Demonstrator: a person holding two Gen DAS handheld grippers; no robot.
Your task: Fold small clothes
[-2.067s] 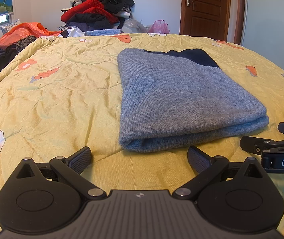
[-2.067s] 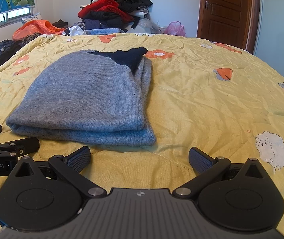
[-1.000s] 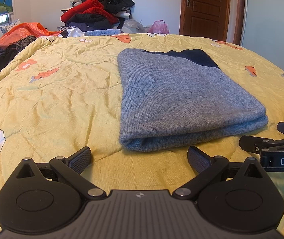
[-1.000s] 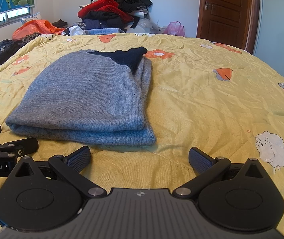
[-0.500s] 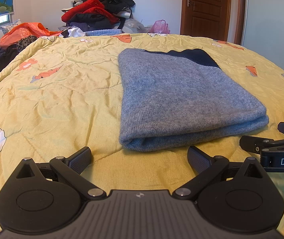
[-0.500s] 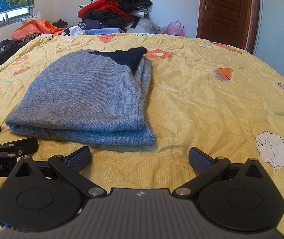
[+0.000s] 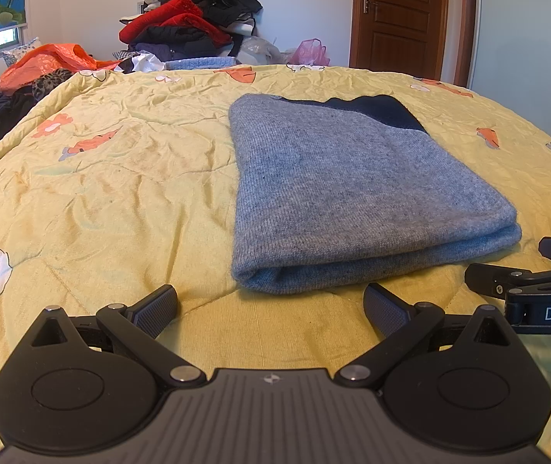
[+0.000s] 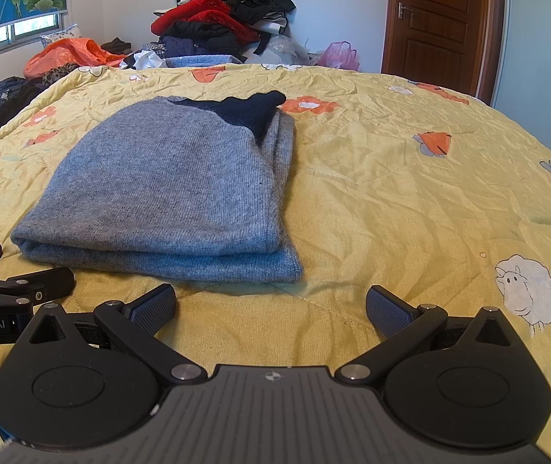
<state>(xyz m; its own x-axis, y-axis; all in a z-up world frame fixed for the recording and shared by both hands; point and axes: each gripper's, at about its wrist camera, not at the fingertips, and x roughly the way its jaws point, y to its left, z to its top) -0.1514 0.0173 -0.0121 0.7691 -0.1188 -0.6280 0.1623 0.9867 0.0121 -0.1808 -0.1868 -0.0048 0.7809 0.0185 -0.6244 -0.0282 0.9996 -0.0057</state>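
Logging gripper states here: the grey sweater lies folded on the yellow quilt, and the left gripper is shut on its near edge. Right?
Not quite. The grey sweater does lie folded on the yellow quilt, but the left gripper is open, its jaws spread wide just short of the near edge, holding nothing. The left wrist view shows it.

The folded sweater is grey-blue knit, with a dark navy part at its far end. The quilt on the bed is pale yellow — printed with orange figures and white sheep (one sheep shows clearly in the right wrist view). Both grippers, left gripper and right gripper, are black with dark ribbed pads. Behind, the clothes pile is red, black and dark blue; an orange bag lies beside it — the door is brown wood.
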